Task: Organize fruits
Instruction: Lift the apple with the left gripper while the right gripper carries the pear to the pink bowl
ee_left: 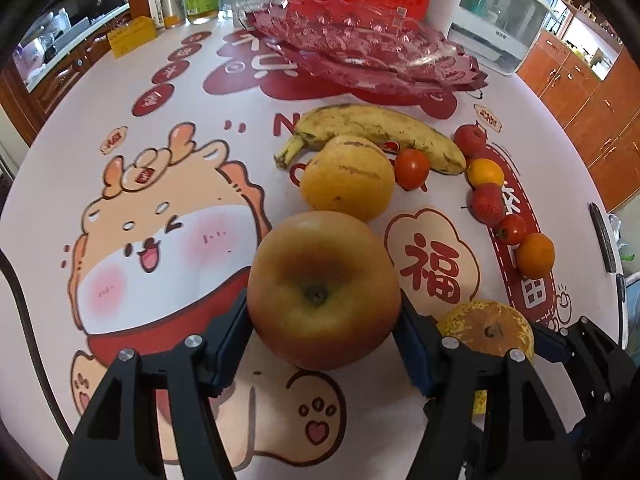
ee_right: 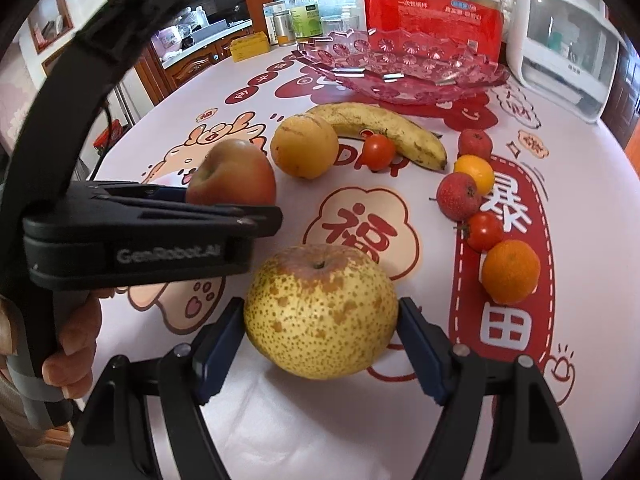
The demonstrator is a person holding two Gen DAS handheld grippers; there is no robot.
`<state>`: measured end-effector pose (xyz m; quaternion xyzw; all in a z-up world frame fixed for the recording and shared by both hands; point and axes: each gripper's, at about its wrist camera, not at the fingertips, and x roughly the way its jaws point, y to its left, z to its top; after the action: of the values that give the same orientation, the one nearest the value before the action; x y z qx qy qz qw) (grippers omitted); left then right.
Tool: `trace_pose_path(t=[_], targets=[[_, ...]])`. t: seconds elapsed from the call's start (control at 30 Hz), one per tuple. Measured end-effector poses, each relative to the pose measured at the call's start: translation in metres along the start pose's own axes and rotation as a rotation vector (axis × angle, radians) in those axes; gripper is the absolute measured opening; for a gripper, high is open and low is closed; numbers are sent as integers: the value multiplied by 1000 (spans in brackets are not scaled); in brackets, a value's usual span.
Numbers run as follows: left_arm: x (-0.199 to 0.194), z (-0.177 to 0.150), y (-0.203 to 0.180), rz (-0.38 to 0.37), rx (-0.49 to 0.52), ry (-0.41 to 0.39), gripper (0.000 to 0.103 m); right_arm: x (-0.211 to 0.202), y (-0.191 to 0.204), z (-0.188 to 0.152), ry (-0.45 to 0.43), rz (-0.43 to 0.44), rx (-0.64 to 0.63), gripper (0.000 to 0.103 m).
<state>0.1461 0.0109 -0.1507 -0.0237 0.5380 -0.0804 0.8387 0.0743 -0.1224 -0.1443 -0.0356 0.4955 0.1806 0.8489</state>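
Note:
My left gripper [ee_left: 324, 320] is shut on a red-yellow apple [ee_left: 323, 290], its blue pads pressed on both sides; the apple also shows in the right wrist view [ee_right: 232, 174]. My right gripper [ee_right: 320, 328] is shut on a speckled yellow pear [ee_right: 320, 312], seen at the lower right of the left wrist view [ee_left: 486, 328]. On the table lie a banana [ee_left: 376, 128], a large orange [ee_left: 346, 180], small tomatoes [ee_left: 412, 168], hawthorn-like red fruits [ee_left: 486, 203] and small oranges [ee_left: 535, 255]. A pink glass fruit bowl [ee_right: 400, 68] stands at the back.
The round table carries a printed cartoon cloth [ee_left: 160, 240]. Behind the bowl are a red package [ee_right: 432, 12], bottles and cans [ee_right: 304, 16], a yellow box [ee_right: 250, 46] and a white appliance [ee_right: 560, 48]. Wooden cabinets [ee_left: 592, 92] stand to the right.

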Motion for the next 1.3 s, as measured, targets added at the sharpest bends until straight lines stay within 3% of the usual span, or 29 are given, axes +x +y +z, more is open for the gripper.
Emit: trace_pose_path(t=[0.2, 0.43, 0.77, 0.97, 1.1, 1.3], targets=[[-34, 0, 0, 30, 29, -61, 65, -18, 2, 3, -25, -7, 4, 76], [-80, 11, 2, 24, 55, -120, 65, -73, 2, 32, -129, -48, -19, 76], [-168, 51, 4, 52, 116, -244, 65, -180, 2, 114, -296, -118, -33, 76], [-221, 84, 6, 107, 145, -322, 66, -222, -6, 171, -333, -120, 25, 76], [-245, 115, 11, 186, 137, -365, 66, -235, -15, 205, -345, -130, 72, 76], [-232, 166, 21, 171, 100, -327, 66, -211, -36, 253, -315, -153, 122, 76]])
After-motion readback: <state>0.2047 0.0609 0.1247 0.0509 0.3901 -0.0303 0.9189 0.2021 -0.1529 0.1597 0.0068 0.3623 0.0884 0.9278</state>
